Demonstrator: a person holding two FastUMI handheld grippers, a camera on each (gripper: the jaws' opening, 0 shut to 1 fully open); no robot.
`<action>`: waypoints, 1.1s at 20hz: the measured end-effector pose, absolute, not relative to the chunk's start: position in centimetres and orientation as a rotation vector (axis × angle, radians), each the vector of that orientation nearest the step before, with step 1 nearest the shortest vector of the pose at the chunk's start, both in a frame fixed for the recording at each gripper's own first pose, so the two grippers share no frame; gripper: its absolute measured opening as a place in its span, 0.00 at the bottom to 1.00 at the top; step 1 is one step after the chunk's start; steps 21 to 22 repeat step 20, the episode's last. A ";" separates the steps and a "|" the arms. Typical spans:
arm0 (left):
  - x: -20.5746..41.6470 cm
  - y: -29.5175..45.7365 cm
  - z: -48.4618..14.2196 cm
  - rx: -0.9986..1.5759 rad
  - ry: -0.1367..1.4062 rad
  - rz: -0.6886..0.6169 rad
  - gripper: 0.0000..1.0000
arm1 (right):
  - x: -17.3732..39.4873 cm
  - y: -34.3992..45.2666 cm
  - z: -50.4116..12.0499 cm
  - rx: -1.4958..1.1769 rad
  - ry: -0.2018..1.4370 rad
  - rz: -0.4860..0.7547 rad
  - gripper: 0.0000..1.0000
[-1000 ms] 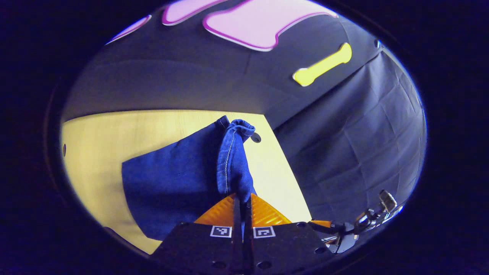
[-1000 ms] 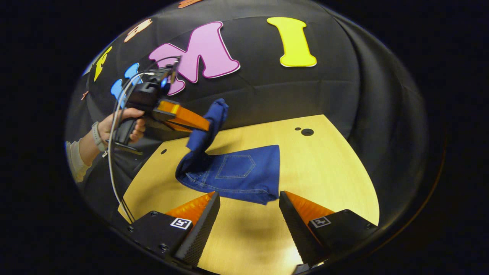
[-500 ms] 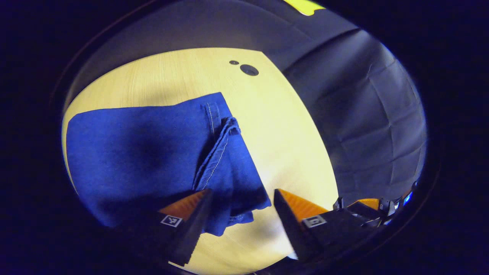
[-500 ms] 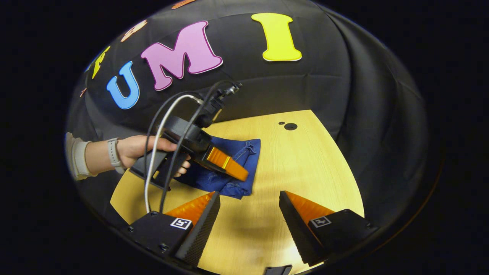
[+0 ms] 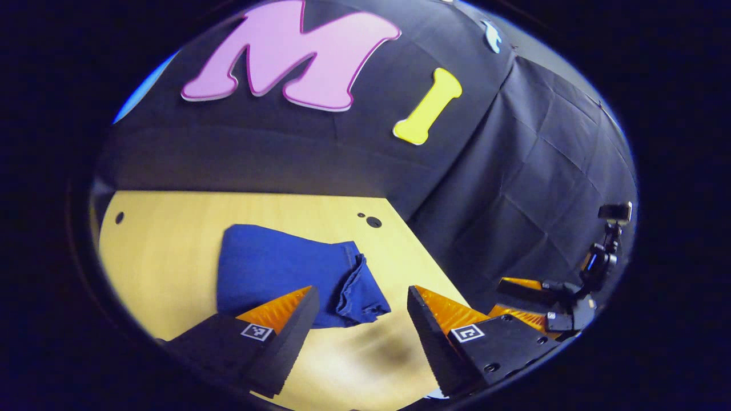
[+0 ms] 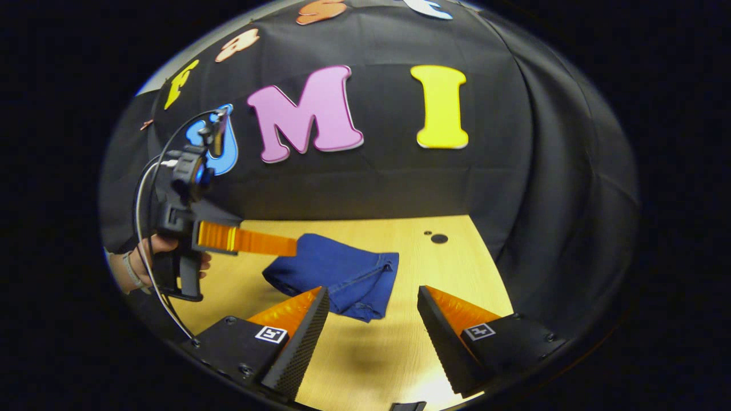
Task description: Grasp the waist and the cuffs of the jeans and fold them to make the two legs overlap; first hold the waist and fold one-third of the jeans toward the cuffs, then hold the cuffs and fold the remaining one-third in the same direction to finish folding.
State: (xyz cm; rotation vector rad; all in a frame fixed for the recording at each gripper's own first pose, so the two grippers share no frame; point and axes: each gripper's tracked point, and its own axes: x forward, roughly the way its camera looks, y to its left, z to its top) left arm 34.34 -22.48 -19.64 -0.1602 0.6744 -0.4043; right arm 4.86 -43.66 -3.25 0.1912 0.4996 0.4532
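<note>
Denim bundle down, both my jaws spread and empty

Jeans (image 5: pixel 285 274) lie folded in a compact stack on the table (image 5: pixel 165 251), just ahead of my left gripper (image 5: pixel 360 311) and a little left of centre between the fingers of my right gripper (image 6: pixel 371 314). Both sets of jaws stand wide with nothing between them. In the right gripper view my left gripper (image 6: pixel 251 241) hangs above the table's left side, a hand (image 6: pixel 160 245) on its grip, apart from the cloth.

I judge the folding as good as done: the stack looks thirds-deep, with a bunched cuff edge (image 5: pixel 362 285) at its right end.

Denim like this I expect to be soft but weighty, layers sliding on each other and sagging when lifted by one point. If I must tidy it, I would pinch the thick seamed cuff edge, through all layers, since stitching gives firmer purchase than flat cloth. The loose bunch there could unroll if tugged.
</note>
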 end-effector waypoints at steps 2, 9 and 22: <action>30.4 -20.3 -16.7 -0.149 0.583 -0.336 0.97 | 3.5 -42.8 0.3 0.171 0.439 0.451 0.95; 17.1 -14.9 -7.7 -0.108 0.298 -0.151 0.97 | -3.6 -40.3 10.7 0.029 0.228 0.498 0.98; 13.6 -14.2 0.4 0.004 0.065 -0.030 0.92 | -6.4 -42.0 17.5 0.065 0.049 0.475 0.96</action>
